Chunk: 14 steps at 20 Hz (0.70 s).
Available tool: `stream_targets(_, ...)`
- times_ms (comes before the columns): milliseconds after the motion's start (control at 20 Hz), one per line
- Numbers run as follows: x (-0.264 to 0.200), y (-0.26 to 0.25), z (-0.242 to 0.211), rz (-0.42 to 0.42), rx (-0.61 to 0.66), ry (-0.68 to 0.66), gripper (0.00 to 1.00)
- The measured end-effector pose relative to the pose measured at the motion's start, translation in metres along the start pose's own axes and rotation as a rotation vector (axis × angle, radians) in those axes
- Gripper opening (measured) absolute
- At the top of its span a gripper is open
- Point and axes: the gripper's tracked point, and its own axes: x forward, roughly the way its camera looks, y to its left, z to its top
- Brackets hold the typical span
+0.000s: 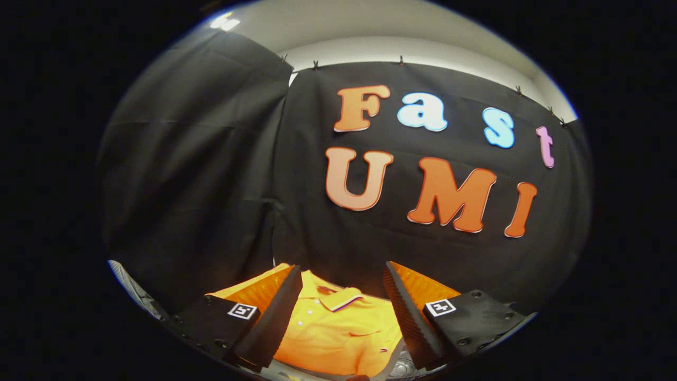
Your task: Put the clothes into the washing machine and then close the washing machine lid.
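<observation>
Claw: the claw [342, 288] hovers with fingers spread apart, gripping nothing.
Shirt: an orange polo shirt [333, 333] lies flat between and just below the fingers, collar toward the wall.
Handling: likely light, soft, floppy; pinching a bunched fold near the chest looks best.

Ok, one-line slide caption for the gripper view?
Open hand-held gripper poised over an orange polo shirt lying between its fingers.
</observation>
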Motion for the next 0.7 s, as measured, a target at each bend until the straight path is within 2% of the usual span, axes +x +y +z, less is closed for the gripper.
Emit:
stream_targets(300,0.061,0.044,-0.08,0.084,0.117,0.287,1.0)
stream_targets(500,0.075,0.043,-0.121,0.036,0.164,0.411,1.0)
stream_targets(700,0.084,0.05,-0.149,0.024,0.185,0.487,1.0)
